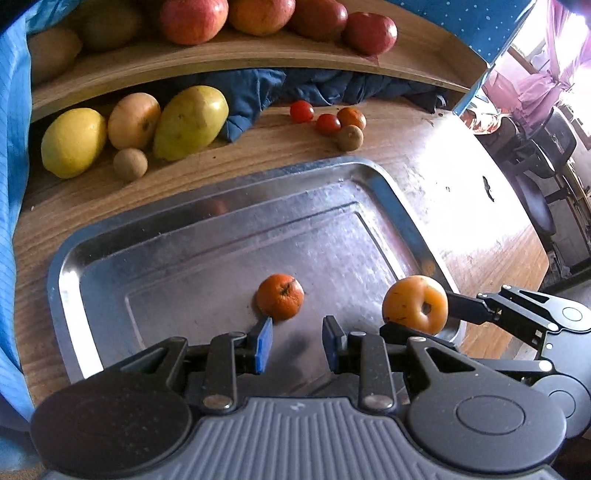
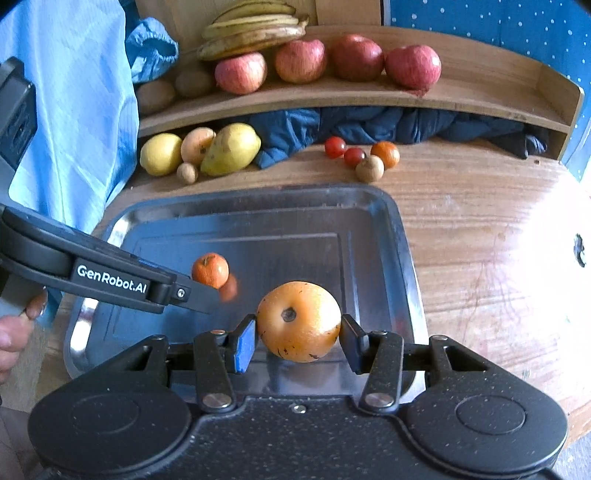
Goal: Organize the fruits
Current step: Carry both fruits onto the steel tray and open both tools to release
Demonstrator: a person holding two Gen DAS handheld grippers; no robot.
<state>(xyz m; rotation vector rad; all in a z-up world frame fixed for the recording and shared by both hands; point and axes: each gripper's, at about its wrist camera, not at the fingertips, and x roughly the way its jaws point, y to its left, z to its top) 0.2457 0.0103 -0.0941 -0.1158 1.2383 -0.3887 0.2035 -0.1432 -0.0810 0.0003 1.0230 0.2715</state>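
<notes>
Clamped between the pads of the right gripper [image 2: 298,338] is a smooth, round orange-yellow fruit [image 2: 298,320] with a dark navel and a few brown specks, held above the near right part of a steel tray [image 2: 402,258]. Just to its left, the left gripper [image 1: 297,339] stands with its blue-padded fingers [image 1: 264,341] spread and empty, right beside a small mandarin [image 1: 280,301] that rests on the tray floor; one pad looks to be at the fruit's edge, though whether it touches I cannot tell. By my reading the sorting has barely begun: one fruit lies in the tray, a second is about to join it, and most of the fruit waits on the wooden table [image 2: 480,229]. Left there are a matte yellow lemon [image 2: 161,153], a peach-toned round fruit [image 2: 197,144], a large pear-shaped green-yellow fruit [image 2: 231,148], two glossy cherry tomatoes [image 2: 335,146], another small mandarin [image 2: 385,154], and two dull brown, rough-skinned little fruits [image 2: 369,168]. Red streaked apples [image 2: 301,60] and spotted bananas [image 2: 255,29] sit on a curved wooden shelf [image 2: 480,99]. The tray is brushed, scuffed metal with rounded corners and a raised rim, and it mirrors the mandarin faintly.
</notes>
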